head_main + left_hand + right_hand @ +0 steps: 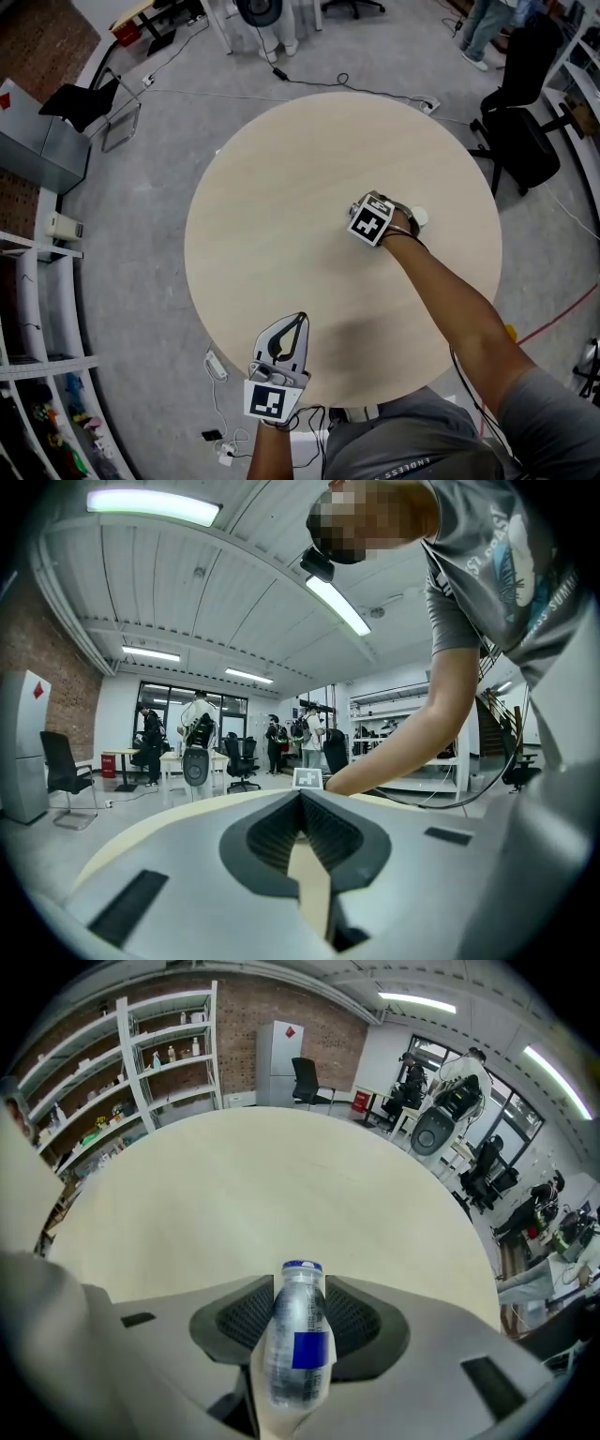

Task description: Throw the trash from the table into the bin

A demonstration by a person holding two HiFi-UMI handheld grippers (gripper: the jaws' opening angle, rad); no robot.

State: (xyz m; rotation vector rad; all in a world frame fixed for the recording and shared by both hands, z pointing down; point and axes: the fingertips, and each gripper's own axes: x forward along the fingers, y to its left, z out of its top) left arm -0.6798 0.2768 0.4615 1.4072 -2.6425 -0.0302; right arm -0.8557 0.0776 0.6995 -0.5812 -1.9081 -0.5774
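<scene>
A small clear plastic bottle (298, 1344) with a blue cap and a blue label lies on the round pale wooden table (281, 216), cap pointing away from me. My right gripper (370, 217) points steeply down at the table's right half. In the right gripper view its jaws (298, 1283) straddle the bottle, with a ribbed pad (242, 1321) close on each side and no squeeze visible. In the head view the marker cube hides the bottle. My left gripper (302, 319) hovers level over the table's near edge, jaws shut and holding nothing (301, 797).
A black office chair (520, 122) stands right of the table. A white power strip (217, 366) and cables lie on the floor by the near edge. Shelving (37, 375) and a grey cabinet (37, 150) line the left. People (197, 733) stand far off.
</scene>
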